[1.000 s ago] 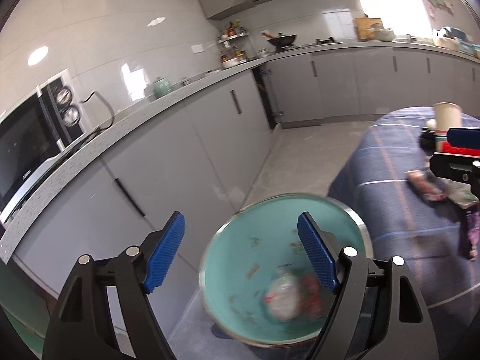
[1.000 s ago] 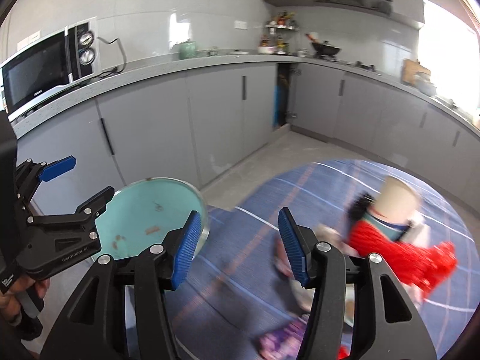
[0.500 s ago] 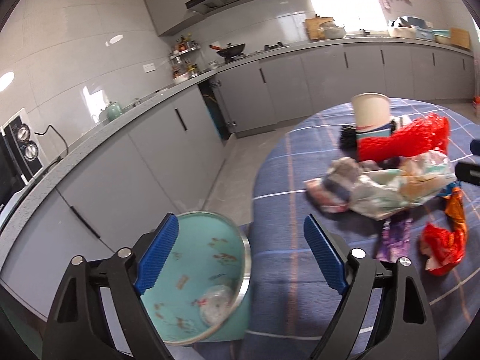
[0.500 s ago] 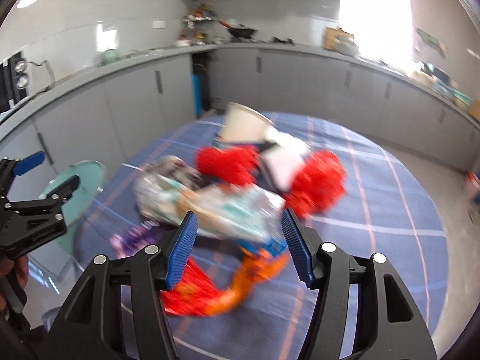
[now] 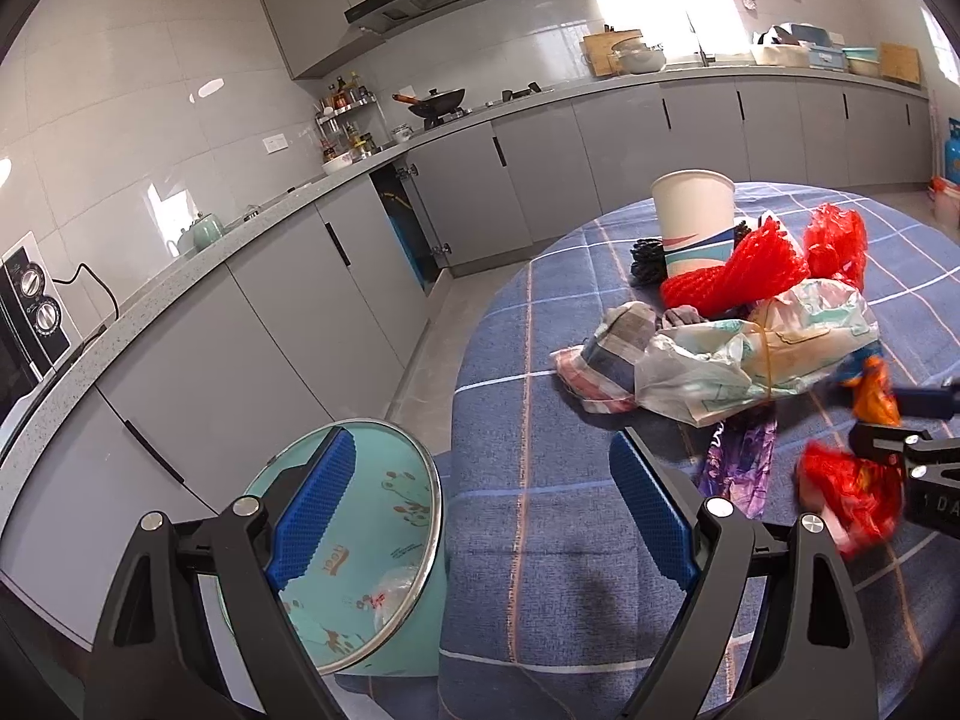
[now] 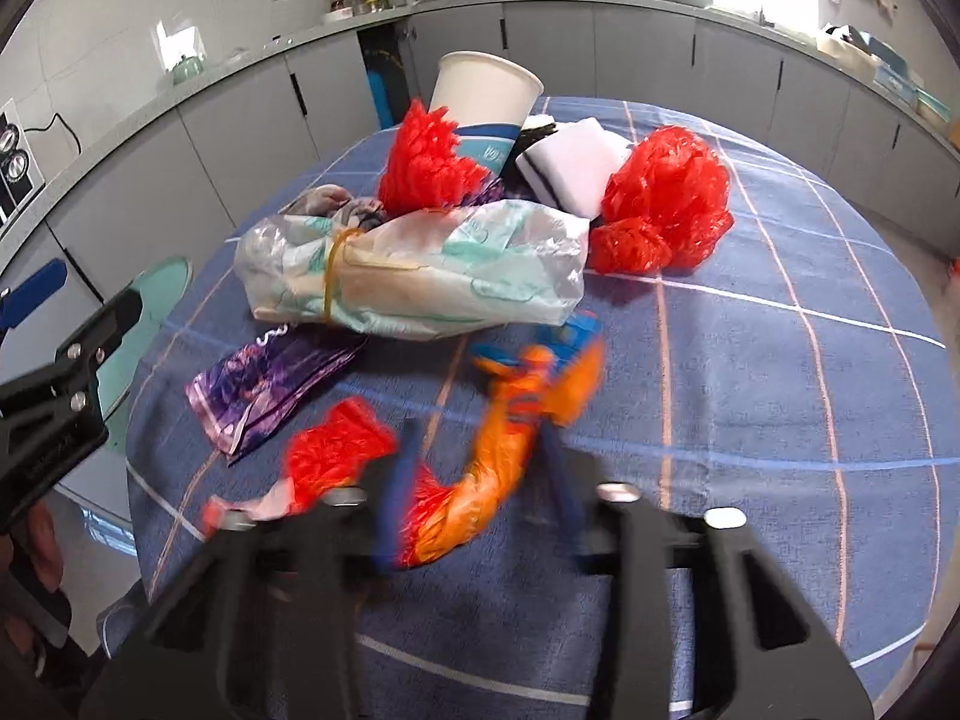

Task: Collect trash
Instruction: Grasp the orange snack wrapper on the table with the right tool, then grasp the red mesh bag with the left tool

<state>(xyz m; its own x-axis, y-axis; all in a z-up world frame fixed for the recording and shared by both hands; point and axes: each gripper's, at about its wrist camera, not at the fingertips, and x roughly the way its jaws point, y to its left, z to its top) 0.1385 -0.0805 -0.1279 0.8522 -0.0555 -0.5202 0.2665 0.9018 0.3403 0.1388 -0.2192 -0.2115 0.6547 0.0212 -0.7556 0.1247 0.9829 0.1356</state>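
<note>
— Hovering where, the left gripper (image 5: 474, 504)?
— Wide apart, empty, above the bin (image 5: 384, 546) at the table (image 5: 540, 540) edge.
— The right gripper (image 6: 480, 480)?
— Blurred, fingers spread around an orange wrapper (image 6: 504, 450) near the trash pile (image 6: 420, 264); grip unclear.

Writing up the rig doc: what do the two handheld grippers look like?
Both match: the left gripper has a matte black angular frame, silver round bolt heads, and two flat fingers faced with blue textured pads. The right gripper, motion-blurred, shows the same black frame, silver bolts and blue fingers. Its side carries white lettering, only partly readable. No cables or sleeves visible.
</note>
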